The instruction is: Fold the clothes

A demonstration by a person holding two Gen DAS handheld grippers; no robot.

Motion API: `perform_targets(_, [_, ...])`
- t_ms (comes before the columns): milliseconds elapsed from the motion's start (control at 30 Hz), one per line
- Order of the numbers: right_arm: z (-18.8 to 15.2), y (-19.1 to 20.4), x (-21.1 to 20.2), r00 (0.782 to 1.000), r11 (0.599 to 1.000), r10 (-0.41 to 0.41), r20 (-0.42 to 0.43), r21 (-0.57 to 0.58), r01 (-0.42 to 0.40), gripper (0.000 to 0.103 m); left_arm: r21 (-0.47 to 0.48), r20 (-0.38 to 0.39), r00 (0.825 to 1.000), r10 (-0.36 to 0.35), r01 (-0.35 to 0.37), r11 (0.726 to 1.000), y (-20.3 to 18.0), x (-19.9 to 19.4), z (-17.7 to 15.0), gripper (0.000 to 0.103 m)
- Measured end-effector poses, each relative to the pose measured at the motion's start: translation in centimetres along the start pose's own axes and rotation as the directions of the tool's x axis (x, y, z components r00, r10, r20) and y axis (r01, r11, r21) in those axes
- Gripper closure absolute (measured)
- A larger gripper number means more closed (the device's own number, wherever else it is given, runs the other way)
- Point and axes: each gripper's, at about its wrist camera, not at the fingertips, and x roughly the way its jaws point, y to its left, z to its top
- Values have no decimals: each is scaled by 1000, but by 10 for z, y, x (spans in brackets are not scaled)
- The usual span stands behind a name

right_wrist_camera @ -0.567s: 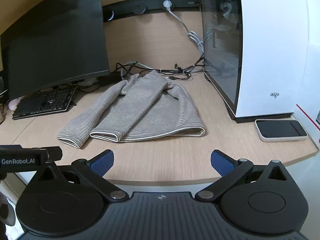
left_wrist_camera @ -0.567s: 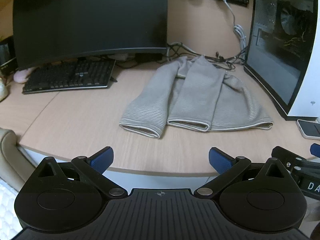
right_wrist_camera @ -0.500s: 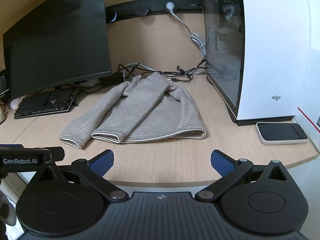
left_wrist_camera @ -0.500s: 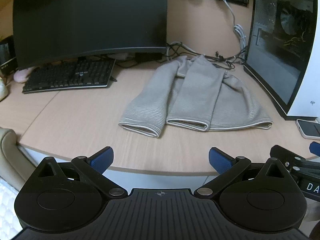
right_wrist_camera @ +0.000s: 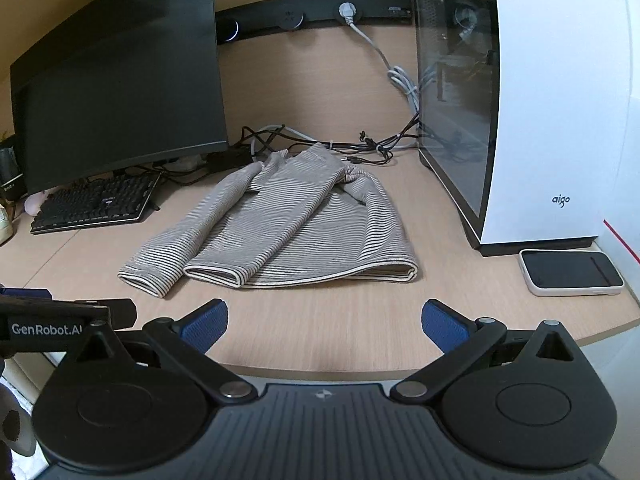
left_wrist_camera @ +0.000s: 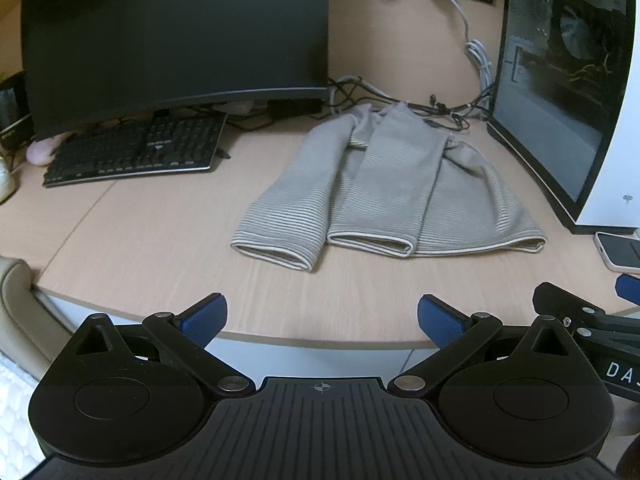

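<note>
two tools wide apart, striped sweater flat on the bench

one wooden bench [left_wrist_camera: 152,240] carries everything. a dark curved monitor [left_wrist_camera: 172,36] stands at its back left, and a white pc case with a glass side [right_wrist_camera: 520,112] stands at the right. a striped grey sweater [left_wrist_camera: 384,184] lies flat on the bench between them, both sleeves folded down over the body so the cuffs sit near the hem on the near side. a black keyboard [left_wrist_camera: 136,152] lies under the monitor, to the left of the sweater and apart from it. a tangle of cables [right_wrist_camera: 320,144] runs along the wall just behind the collar. a phone in a white case [right_wrist_camera: 570,272] lies just in front of the pc case.

the left tool [left_wrist_camera: 322,316] and the right tool [right_wrist_camera: 324,320] both hover at the bench's near edge, each with its blue-padded fingers spread wide and holding nothing, well short of the sweater.
</note>
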Motion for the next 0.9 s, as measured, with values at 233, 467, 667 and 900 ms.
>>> perform_targets(233, [2, -1, 4, 1000, 1000, -1, -4, 3, 1, 0, 5, -5, 1000, -3, 3, 1000, -1, 4, 1, 0])
perform_targets(467, [3, 1, 7, 1000, 1000, 8, -7, -2, -8, 0, 2, -9, 1000, 0, 0, 1000, 3, 5, 1, 0])
perform_targets(667, [3, 5, 8, 1000, 1000, 9, -9, -5, -9, 0, -1, -10, 1000, 0, 0, 1000, 7, 6, -1, 0])
perform_targets(900, [1, 6, 9, 1000, 1000, 13, -12, -6, -13, 0, -2, -13, 1000, 2, -2, 1000, 8, 6, -2, 0])
